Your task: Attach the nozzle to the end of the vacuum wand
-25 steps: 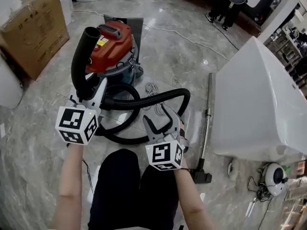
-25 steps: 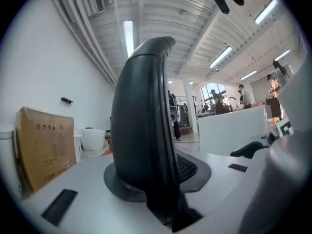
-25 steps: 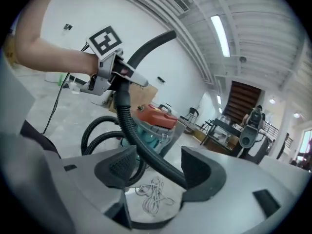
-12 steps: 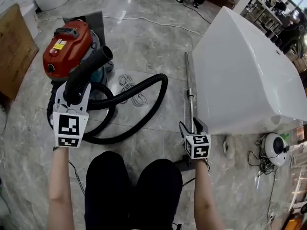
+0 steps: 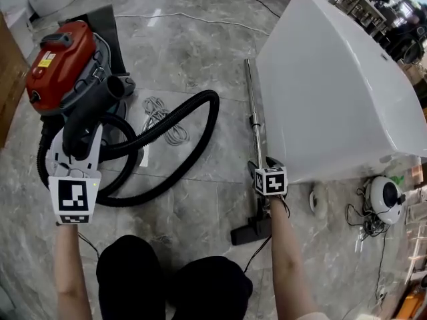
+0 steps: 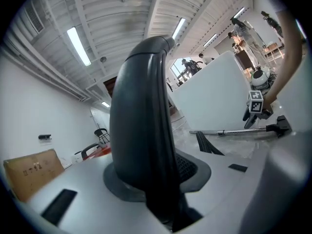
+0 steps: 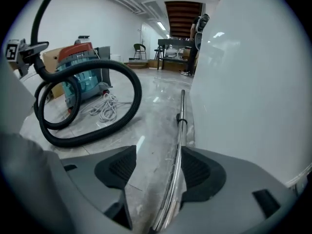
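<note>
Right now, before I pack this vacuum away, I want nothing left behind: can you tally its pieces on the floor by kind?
Canister: 1
Hose: 1
Metal wand: 1
Floor nozzle: 1
Power cord: 1
Total: 5

Marble floor [image 5: 193, 52]. Big white shell [image 5: 333, 79] on the right, cardboard box [image 5: 7, 79] at far left edge. Red vacuum canister [image 5: 57, 55] upper left on dark mat [image 5: 110, 19], grey cord [image 5: 160, 115] coiled nearby. Small round white device [image 5: 385, 199] with cables, lower right.
</note>
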`<state>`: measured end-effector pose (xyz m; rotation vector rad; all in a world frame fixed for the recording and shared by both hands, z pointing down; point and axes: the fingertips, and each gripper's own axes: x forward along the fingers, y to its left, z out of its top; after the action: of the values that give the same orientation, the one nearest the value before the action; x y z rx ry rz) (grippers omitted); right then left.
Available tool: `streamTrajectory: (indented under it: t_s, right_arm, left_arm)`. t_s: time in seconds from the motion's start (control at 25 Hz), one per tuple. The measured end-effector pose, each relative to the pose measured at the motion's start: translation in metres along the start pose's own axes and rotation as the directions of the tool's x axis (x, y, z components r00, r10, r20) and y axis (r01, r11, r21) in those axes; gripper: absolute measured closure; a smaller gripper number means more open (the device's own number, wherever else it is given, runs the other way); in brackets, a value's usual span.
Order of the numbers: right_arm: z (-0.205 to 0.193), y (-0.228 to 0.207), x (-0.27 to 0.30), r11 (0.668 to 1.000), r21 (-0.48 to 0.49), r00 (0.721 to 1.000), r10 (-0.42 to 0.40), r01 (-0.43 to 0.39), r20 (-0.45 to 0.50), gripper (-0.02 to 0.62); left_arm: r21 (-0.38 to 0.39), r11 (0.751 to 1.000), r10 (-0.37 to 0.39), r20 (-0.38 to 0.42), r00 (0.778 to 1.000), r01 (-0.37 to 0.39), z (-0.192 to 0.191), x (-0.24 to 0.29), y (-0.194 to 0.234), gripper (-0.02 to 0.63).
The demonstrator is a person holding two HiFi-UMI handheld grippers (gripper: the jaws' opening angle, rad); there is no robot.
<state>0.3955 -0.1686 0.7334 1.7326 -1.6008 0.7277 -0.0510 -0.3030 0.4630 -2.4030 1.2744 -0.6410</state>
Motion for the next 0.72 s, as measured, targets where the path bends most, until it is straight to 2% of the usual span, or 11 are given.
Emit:
streamTrajectory:
  t_s: [0.24, 0.4, 0.56, 0.64, 0.72]
  right_arm:
    - [-0.024, -0.028, 0.057, 0.997, -0.015, 0.991, -0.074, 0.073, -0.112, 0.321]
    - [-0.044, -0.040, 0.084, 0.991, -0.050, 0.974, -0.134, 0.127, -0.184, 0.321]
    - [-0.060, -0.043, 0.103, 0.980, -0.075, 0.962, -0.197, 0.185, -0.191, 0.322]
    - [-0.061, -0.047, 0.108, 0.979, -0.063, 0.961, -0.204, 0.196, -0.185, 0.322]
    - [-0.062, -0.050, 0.112, 0.986, -0.047, 0.966, -0.163, 0.157, -0.203, 0.322]
  left_arm:
    - [0.008, 1.000, 0.004, 0.000, 1.000, -0.004, -0.011, -0.005, -0.010, 0.477]
    - [0.004, 1.000, -0.004, 0.028, 1.000, 0.004, -0.018, 0.000, -0.022, 0.477]
    - [-0.018, 1.000, 0.002, 0.037, 0.999, -0.001, -0.024, 0.004, -0.024, 0.477]
    - [-0.026, 1.000, 0.003, 0.035, 0.999, -0.002, -0.026, 0.004, -0.024, 0.477]
    - [-0.026, 1.000, 0.003, 0.034, 0.999, -0.002, -0.027, 0.005, -0.024, 0.477]
